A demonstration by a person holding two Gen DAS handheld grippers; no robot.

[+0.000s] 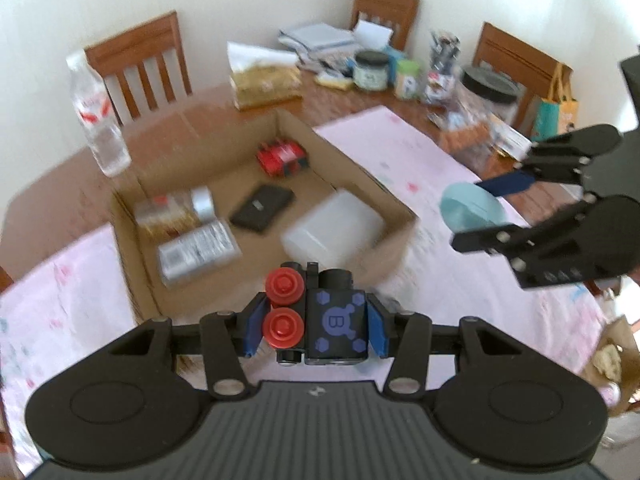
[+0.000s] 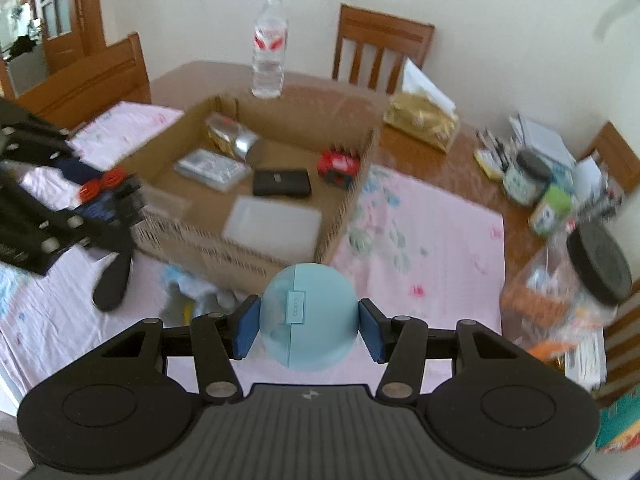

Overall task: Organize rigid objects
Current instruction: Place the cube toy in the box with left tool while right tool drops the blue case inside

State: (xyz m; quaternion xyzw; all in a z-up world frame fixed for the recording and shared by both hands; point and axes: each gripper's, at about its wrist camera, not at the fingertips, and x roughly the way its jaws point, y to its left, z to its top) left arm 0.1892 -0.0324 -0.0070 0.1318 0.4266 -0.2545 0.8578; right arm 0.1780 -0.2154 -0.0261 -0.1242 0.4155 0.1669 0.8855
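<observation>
A wooden tabletop (image 2: 404,148) under pale walls, ringed by slatted wooden chairs (image 2: 382,50), carries a pink printed cloth (image 2: 432,248) and an open cardboard box (image 1: 360,176). At 9 o'clock of the left view a clear plastic bottle (image 1: 100,120) stands upright beside the box. Inside lie a foil-wrapped pack (image 1: 196,252), a flat black wallet (image 1: 262,208), a red toy (image 1: 282,156) and a frosted plastic case (image 1: 332,228). At 6 o'clock the left gripper (image 1: 316,322) is clenched on a blocky black toy (image 1: 338,320) with red studs. At 3 o'clock the right gripper (image 2: 306,330) clamps a smooth, rounded blue case (image 2: 308,316), above the cloth. Lidded jars (image 2: 524,178) crowd the far right.
</observation>
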